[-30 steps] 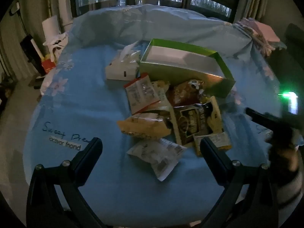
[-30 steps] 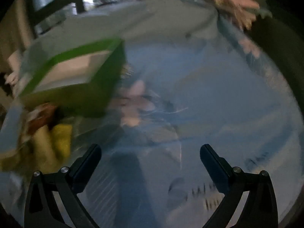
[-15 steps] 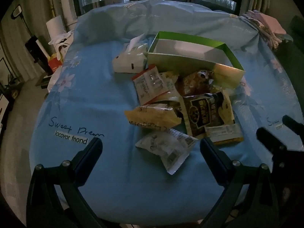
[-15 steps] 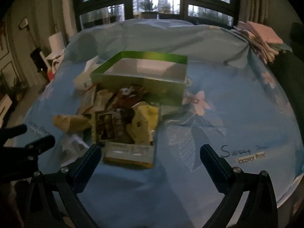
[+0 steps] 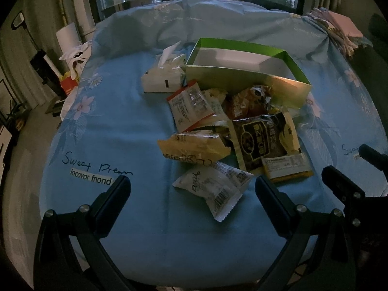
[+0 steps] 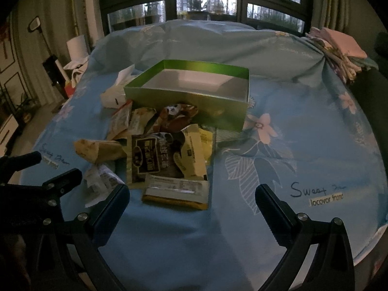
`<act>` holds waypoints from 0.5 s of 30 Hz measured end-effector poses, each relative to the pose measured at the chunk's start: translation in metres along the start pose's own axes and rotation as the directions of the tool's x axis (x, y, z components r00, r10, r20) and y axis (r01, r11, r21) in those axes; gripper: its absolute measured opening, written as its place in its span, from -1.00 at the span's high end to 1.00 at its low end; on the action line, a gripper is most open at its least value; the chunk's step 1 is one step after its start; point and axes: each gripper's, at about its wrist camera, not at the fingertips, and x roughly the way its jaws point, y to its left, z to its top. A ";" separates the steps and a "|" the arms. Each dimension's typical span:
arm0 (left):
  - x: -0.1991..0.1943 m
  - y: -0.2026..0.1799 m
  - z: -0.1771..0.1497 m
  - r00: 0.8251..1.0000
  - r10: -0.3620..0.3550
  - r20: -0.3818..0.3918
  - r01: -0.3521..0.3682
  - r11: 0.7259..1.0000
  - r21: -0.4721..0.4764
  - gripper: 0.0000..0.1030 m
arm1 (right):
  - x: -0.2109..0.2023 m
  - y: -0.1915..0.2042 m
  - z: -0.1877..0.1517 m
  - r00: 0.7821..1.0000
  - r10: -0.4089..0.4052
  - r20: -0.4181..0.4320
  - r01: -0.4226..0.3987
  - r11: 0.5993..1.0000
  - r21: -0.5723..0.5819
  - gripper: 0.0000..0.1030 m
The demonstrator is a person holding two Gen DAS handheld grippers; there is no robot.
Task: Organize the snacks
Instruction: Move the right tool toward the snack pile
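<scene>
Both the left gripper (image 5: 191,189) and right gripper (image 6: 192,194) hover wide and empty at the blue bedspread's (image 5: 135,121) near edge; nothing is sorted yet. The crinkly snack packets (image 5: 232,140) lie heaped mid-bed, touching the empty green cardboard box (image 5: 245,65); next, seemingly, the nearest white packet (image 5: 213,186) needs pinching.

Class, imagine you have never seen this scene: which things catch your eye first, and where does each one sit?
First comes the green box, open and empty, at the far middle of the blue bedsheet. Right in front of it lies a loose pile of snack packets, with a white tissue pack beside the box's left end. At the near edge, the left tool and right tool both hang open, holding nothing.
</scene>
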 end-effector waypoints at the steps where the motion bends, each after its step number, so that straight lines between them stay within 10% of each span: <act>1: 0.000 0.000 0.000 1.000 0.001 -0.001 -0.001 1.000 0.002 -1.00 | 0.001 0.000 0.000 1.000 0.002 0.000 -0.002 1.000 0.000 -0.99; 15: 0.004 0.005 -0.004 0.999 -0.033 0.002 0.033 0.999 -0.007 -1.00 | 0.004 -0.001 -0.001 1.000 0.023 -0.006 -0.023 1.000 0.006 -0.99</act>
